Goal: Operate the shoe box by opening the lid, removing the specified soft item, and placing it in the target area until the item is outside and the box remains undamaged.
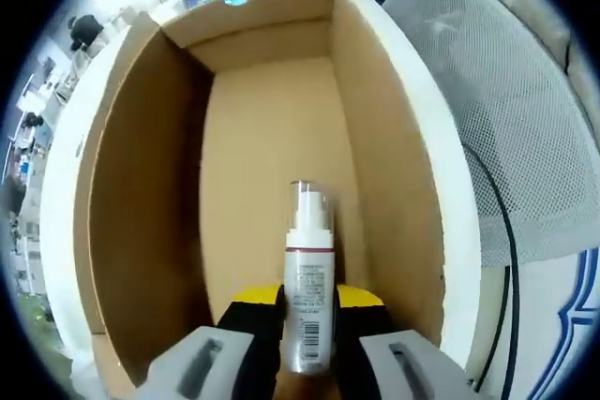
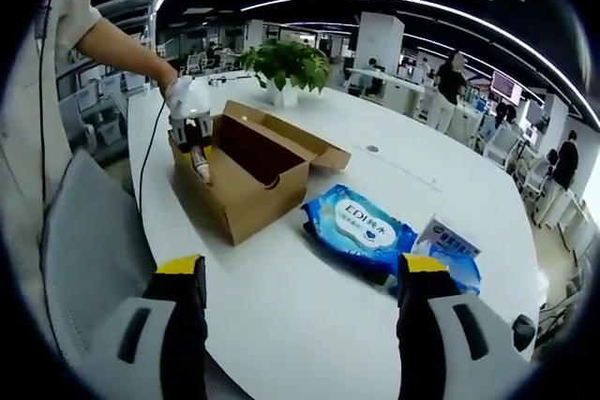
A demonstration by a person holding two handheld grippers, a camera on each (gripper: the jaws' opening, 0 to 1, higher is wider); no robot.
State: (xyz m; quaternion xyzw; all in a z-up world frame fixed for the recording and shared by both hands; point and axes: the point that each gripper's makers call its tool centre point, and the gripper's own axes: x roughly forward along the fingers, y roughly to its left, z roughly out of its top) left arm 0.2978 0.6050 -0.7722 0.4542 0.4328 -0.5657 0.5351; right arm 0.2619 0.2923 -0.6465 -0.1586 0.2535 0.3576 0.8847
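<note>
I have the pump bottle point(image 1: 307, 278), a slim cylinder with a clear cap, white collar and printed label, clamped between the jaws of my left gripper point(image 1: 307, 325). It hangs just inside the open shoe box point(image 1: 272, 138), pointing down toward the plain brown cardboard floor. The box walls are smooth kraft board with a white outer rim.

From the right gripper view, the same box point(image 2: 246, 180) sits on the white bench point(image 2: 309, 325), its lid point(image 2: 298, 138) folded back on the far side. My left gripper point(image 2: 190, 128) is at the box's left end with the bottle point(image 2: 200, 164) beneath it.

To the right of the box, near it on the bench, lies a soft blue wipes pack point(image 2: 356, 222) with glossy wrapping, and further right a smaller blue-and-white packet point(image 2: 448, 248). A potted plant point(image 2: 283, 67) stands beyond the box.

My right gripper point(image 2: 300, 311) hovers over the near bench, jaws spread wide, holding nothing. A grey mesh chair back point(image 1: 506, 110) sits beside the bench.
</note>
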